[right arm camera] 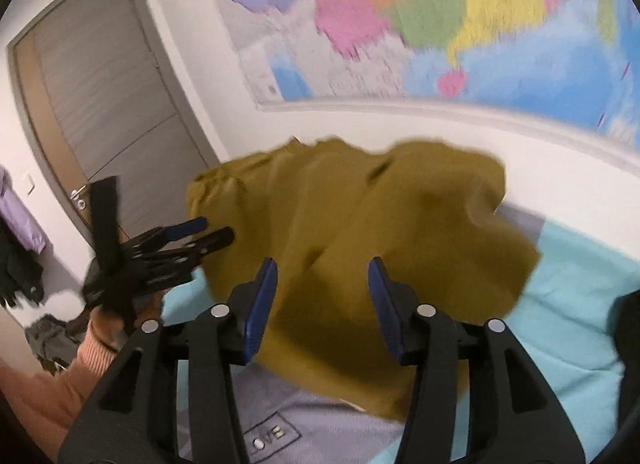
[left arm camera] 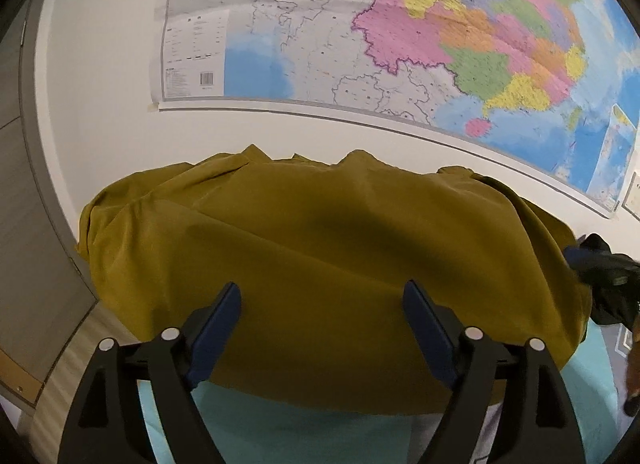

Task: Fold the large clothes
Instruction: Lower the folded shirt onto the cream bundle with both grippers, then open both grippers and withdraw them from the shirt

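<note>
Left wrist view, read from left to right: a grey door frame (left arm camera: 38,167) at the edge, then the white wall with a large map (left arm camera: 400,31), and below it the mustard garment (left arm camera: 320,248) heaped on the turquoise bed cover (left arm camera: 280,432). The left gripper (left arm camera: 322,296) has its jaws wide apart and empty, hovering over the near edge of the garment, which lies straight ahead of it and runs left to right across the bed. At the far right edge the right gripper (left arm camera: 600,264) shows as a dark blur; its state cannot be read there.

Right wrist view, blurred by motion: the door (right arm camera: 108,111) on the left, then the left gripper (right arm camera: 208,232) side-on at the garment's left edge, then the right gripper (right arm camera: 322,276) with jaws moderately open and nothing between them. The garment (right arm camera: 360,232) lies rumpled ahead of it, toward the wall.

Each claw seems about equally near its own end, so I judge the next move is a two-handed pinch of the near edge.
</note>
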A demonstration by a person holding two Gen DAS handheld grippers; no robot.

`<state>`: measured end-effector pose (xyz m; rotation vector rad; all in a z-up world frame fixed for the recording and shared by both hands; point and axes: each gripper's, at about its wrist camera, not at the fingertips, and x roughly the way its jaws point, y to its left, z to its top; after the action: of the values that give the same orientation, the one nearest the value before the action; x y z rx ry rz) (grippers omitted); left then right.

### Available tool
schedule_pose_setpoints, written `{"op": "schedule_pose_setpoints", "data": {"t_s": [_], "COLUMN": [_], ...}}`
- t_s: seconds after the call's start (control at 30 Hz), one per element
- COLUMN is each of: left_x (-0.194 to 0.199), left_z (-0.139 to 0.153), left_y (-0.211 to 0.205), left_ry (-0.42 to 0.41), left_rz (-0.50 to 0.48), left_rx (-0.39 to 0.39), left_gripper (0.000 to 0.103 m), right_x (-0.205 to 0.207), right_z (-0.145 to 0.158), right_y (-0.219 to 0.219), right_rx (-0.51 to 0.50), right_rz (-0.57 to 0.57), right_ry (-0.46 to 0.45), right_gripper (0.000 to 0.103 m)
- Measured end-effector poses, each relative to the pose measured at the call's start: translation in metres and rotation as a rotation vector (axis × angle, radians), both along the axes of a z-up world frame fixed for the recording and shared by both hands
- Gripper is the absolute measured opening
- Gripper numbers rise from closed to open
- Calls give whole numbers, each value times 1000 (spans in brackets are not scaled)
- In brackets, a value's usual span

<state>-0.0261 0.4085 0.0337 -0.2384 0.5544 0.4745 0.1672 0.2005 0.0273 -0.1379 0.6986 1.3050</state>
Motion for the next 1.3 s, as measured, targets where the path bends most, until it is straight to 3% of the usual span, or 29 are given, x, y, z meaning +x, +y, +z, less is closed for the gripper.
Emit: {"op": "schedule_pose_setpoints", "data": {"t_s": [0.17,0.3,0.47,0.53,0.57,0.73,0.93,1.3], "left_x": [17,21,10,4,2,-20,-33,-51], "left_z": [-12,-18,-10,-8,-8,-9,-12,-16], "left_y": [0,1,-8,-14,-17,-44,-70,-104], "left_ry": [43,52,41,35,27,-2,5,20], "left_rz": [-2,14,19,23,22,56,65,136], "left_rx": [33,17,13,11,6,8,-24,8], "left_gripper": [85,85,86,91,96,96,96,96], "right_x": [29,27,-2,-17,-25,-57,-73,-97], "right_z": [-35,-30,-10,-5,-3,-8,-20,-28], "right_y": [9,3,-15,-22,-23,-35,-45,-66], "right_rx": [-3,-3,42,64,74,66,62,56], "right_rz": [-13,-23,-22,-27,-26,-41,-71,-82], "right_ry": [134,127,32,-20,-40,-138,-142,-168], "right_gripper": [32,32,49,57,58,81,89,98]}}
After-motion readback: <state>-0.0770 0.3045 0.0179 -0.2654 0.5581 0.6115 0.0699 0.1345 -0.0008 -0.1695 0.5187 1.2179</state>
